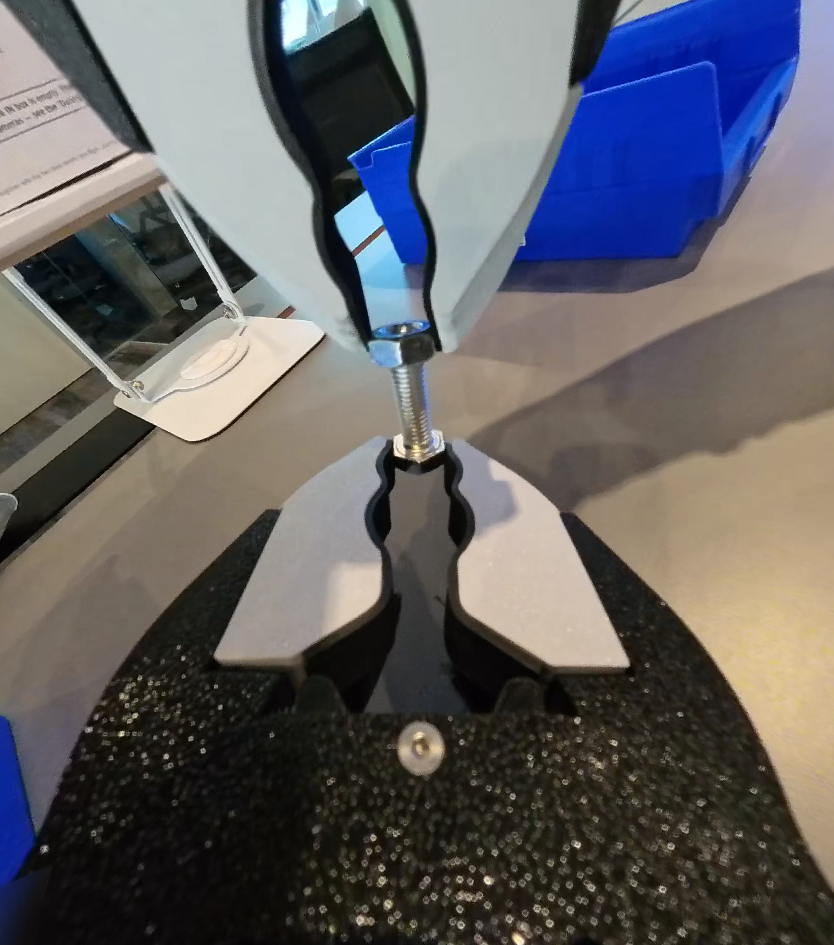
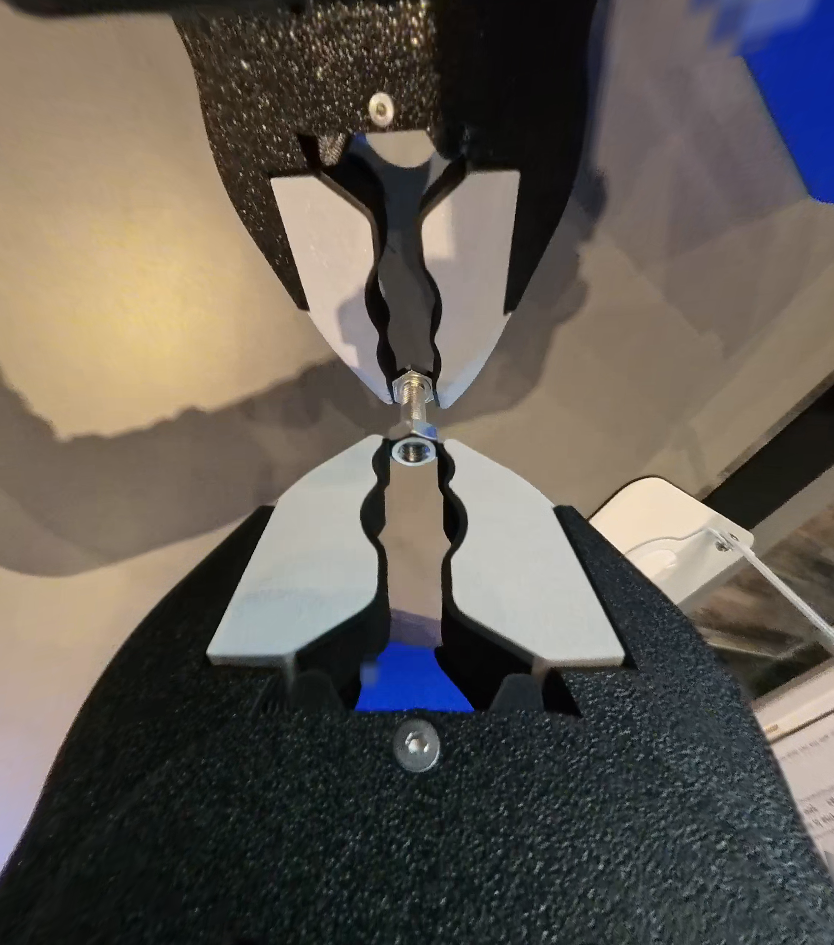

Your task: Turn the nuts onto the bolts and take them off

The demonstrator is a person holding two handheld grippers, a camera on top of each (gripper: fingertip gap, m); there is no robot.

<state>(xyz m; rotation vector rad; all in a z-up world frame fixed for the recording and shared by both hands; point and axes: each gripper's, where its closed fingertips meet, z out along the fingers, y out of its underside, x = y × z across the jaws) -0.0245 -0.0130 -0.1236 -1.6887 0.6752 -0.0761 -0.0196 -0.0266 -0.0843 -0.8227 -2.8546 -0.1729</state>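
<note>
Steel hardware spans the gap between two handheld grippers at the centre of both wrist views, above a grey tabletop (image 1: 711,511). At lower centre of the left wrist view, the left gripper (image 1: 415,456) is clenched on a hex nut (image 1: 415,452) sitting at the near end of the threaded bolt (image 1: 407,404); at top centre of the same frame, the right gripper (image 1: 401,341) clamps the bolt's socket head, just above a second hex piece (image 1: 401,353). The right wrist view mirrors this: the right gripper (image 2: 412,450) grips the head at centre frame, while the left gripper (image 2: 410,394) reaches down from the top, pinching the nut (image 2: 410,392), with a stub of thread poking through it. Most of the shank between the two hex pieces is bare, so the nut appears engaged by only a few turns. Whether it is being wound on or backed off cannot be read from a single moment; either way, this pair is mid-cycle, not finished. A blue bin (image 1: 660,153) stands at upper right of the left view, a white sign stand (image 1: 220,378) at left; their contents are not visible, so how many pairs remain cannot be told.
</note>
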